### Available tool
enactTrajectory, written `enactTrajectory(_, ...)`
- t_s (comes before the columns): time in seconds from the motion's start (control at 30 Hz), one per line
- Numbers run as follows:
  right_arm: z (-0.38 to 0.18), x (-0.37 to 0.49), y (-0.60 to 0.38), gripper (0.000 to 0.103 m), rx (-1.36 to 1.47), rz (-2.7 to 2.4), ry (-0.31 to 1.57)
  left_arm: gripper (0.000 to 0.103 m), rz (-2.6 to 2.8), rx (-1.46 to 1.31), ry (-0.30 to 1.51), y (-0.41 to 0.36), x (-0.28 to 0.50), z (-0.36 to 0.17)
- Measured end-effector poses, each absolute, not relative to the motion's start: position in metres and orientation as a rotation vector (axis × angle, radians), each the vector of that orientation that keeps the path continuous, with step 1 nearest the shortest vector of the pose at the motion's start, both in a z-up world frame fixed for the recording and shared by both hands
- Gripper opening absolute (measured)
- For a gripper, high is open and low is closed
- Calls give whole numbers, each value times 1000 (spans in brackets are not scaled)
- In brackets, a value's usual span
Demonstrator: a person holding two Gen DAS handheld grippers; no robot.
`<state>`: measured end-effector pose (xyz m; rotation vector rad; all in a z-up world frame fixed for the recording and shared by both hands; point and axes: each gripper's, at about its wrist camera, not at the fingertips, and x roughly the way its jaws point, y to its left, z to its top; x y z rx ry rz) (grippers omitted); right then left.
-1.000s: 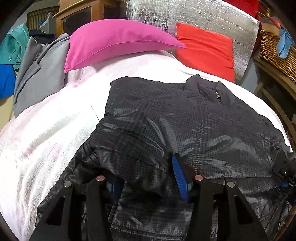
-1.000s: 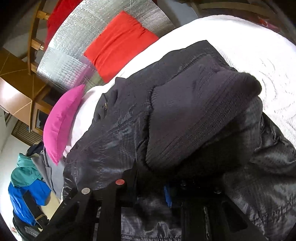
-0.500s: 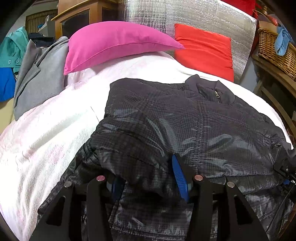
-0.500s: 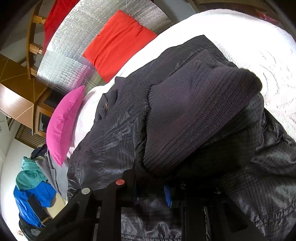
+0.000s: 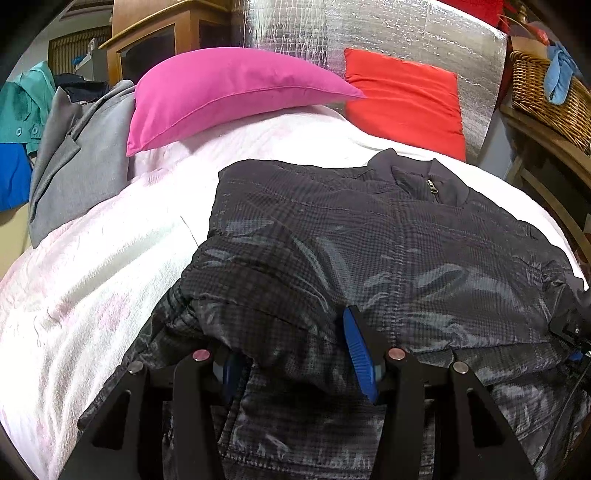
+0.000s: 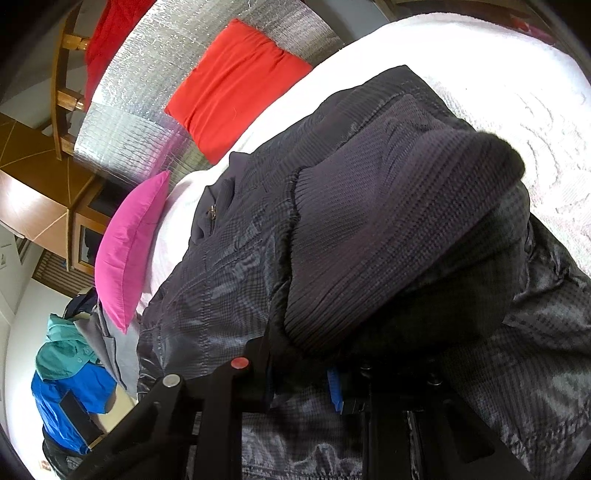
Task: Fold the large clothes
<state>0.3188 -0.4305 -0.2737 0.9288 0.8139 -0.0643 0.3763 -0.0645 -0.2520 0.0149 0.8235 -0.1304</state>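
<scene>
While both grippers' fingers [image 5: 358, 350] pinch the jacket's [image 5: 369, 236] near hem, its collar [image 5: 424, 177] lies straight ahead across the bed [image 5: 92, 277].

- The jacket [image 5: 388, 251] is dark charcoal with a fine check pattern and a grey sheen; its collar [image 5: 424, 177] is plain dark.
- Its cuff [image 6: 388, 221] is a dark ribbed knit.
- The bed cover [image 5: 92, 280] is white with faint pink patches.
- One pillow [image 5: 229, 88] is magenta.
- The other pillow [image 5: 406, 99] is red.
- The panel [image 5: 369, 33] behind them is silver with a grid pattern.
- The left gripper [image 5: 295, 354] is black with blue pads [image 5: 358, 350].
- The right gripper [image 6: 299, 384] is black, also with a blue pad.
- The coat [image 5: 81, 155] is grey.
- The basket [image 5: 546, 92] is tan wicker.
- The cabinet [image 5: 155, 44] is brown wood.
</scene>
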Motion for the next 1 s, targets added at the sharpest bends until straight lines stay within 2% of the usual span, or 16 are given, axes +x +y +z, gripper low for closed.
enactTrajectory(0.8,-269,318,-429,24,909,-66,809,52,-154,-17,855,-59,380,-250)
enactTrajectory(1.0,-235,308,-420,23,793,-44,688,49,-192,-91,889,-46,384,-246)
